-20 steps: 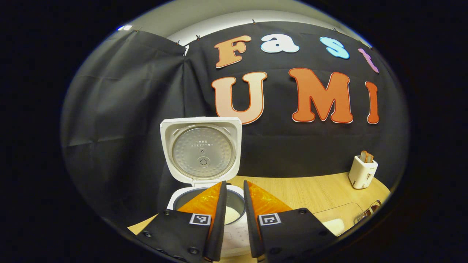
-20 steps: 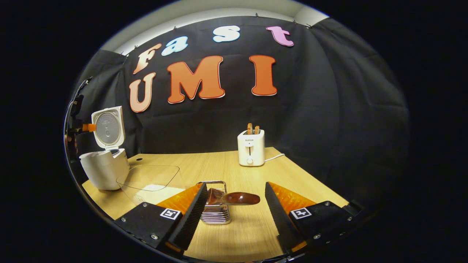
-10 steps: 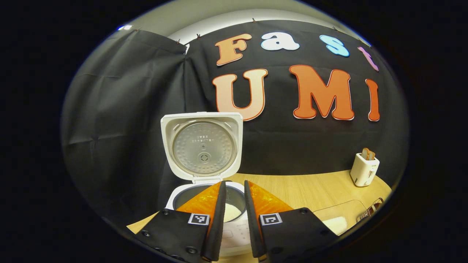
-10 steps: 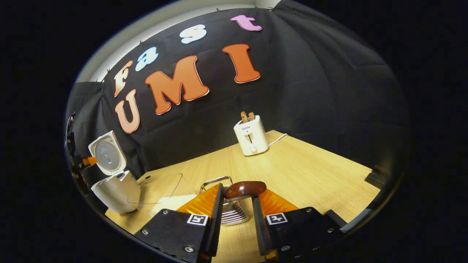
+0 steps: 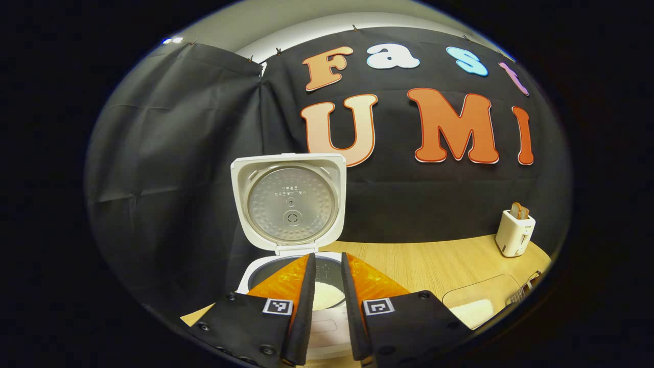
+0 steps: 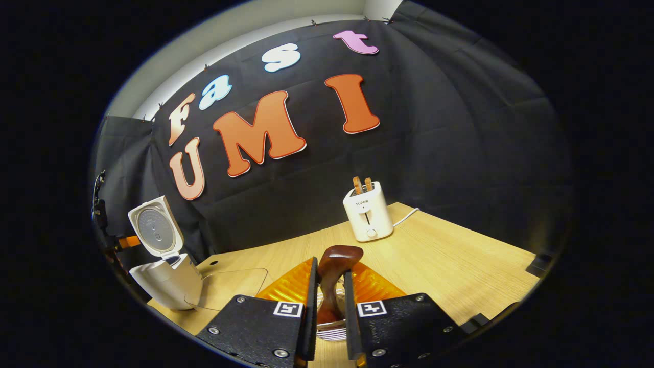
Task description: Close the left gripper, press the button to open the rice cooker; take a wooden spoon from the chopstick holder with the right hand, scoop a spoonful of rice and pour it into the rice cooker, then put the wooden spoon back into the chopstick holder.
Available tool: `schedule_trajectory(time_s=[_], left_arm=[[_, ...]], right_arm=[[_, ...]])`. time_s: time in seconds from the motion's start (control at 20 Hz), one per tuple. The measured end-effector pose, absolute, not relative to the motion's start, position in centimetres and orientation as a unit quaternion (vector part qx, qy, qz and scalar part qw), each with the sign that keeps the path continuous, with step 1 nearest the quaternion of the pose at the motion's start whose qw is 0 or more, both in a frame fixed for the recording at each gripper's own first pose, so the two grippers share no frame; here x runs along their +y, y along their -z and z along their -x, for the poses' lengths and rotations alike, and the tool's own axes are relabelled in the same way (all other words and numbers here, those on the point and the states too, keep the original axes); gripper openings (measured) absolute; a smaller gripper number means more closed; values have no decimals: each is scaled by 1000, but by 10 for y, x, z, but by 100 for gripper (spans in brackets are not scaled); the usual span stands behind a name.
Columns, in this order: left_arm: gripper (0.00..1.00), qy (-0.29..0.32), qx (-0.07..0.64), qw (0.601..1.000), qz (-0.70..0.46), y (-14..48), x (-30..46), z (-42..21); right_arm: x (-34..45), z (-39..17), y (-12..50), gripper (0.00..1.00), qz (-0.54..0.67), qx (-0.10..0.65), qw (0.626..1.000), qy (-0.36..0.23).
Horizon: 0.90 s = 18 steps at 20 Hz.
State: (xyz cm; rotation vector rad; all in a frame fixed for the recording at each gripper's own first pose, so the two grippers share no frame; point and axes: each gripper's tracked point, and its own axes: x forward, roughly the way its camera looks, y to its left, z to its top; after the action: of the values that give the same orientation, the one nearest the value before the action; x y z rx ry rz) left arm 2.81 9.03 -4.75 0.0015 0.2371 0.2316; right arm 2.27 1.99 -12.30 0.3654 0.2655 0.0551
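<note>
Left gripper [image 5: 325, 286] first: jaws drawn nearly together with a narrow gap, nothing held, hanging just in front of the white plastic rice cooker [image 5: 286, 278]. Its square lid [image 5: 287, 202] stands upright with the round metal inner plate facing the camera, so the button press looks done. A patch of white rice [image 5: 327, 294] lies in the pot between the fingers. Over the last second this view has hardly shifted; the cooker sits a little higher and nearer in it, no more. To the right on the pale wooden table [image 5: 434, 263] is a clear shallow plastic tray [image 5: 477, 301] with a heap of rice at its near end, and past it a small white toaster [image 5: 515, 232] with two slices up. The right gripper view shows the cooker [image 6: 166, 278] far left, lid up, and the clear tray [image 6: 230, 286] beside it. Here is the real change: a second ago the right gripper [image 6: 329, 301] was wide open with the dark brown wooden spoon [image 6: 334, 271] lying crosswise between the fingers; half a second ago the jaws had narrowed on it; now both fingers press on the spoon's stem, and its rounded end rises above the fingertips. The metal wire chopstick holder [image 6: 329, 332] shows low between the fingers, directly under the spoon. Whether the spoon has cleared the holder I cannot tell. Judgement: grasp secured, lift-out in hand; scooping from the tray comes next. The white toaster [image 6: 367, 217] stands well behind, right of centre.
</note>
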Motion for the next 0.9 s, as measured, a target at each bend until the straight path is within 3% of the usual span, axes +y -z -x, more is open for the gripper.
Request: schedule_trajectory(time_s=[0.2,0.25,0.3,0.35,0.45,0.6,0.7,0.9], left_arm=[[37,-99,115,988,-15,49,83,-28],[42,-99,113,988,-18,48,85,-28],[53,-97,112,989,-18,48,84,-28],[49,-97,111,989,-19,48,84,-28],[59,-94,111,989,-22,49,83,-26],[56,-90,112,989,-31,54,80,-26],[63,-88,109,989,-39,54,80,-24],[67,-83,103,991,-37,54,80,-24]], right_arm=[[29,-30,116,17,-176,132,974,-48],[28,-31,111,19,-176,126,975,-48],[26,-32,107,14,-179,121,975,-48],[27,-33,102,14,-173,116,977,-51],[30,-34,94,13,-157,107,980,-61],[35,-32,80,13,-133,89,985,-70],[37,-31,71,13,-121,79,987,-75],[38,-33,50,13,-113,54,989,-76]])
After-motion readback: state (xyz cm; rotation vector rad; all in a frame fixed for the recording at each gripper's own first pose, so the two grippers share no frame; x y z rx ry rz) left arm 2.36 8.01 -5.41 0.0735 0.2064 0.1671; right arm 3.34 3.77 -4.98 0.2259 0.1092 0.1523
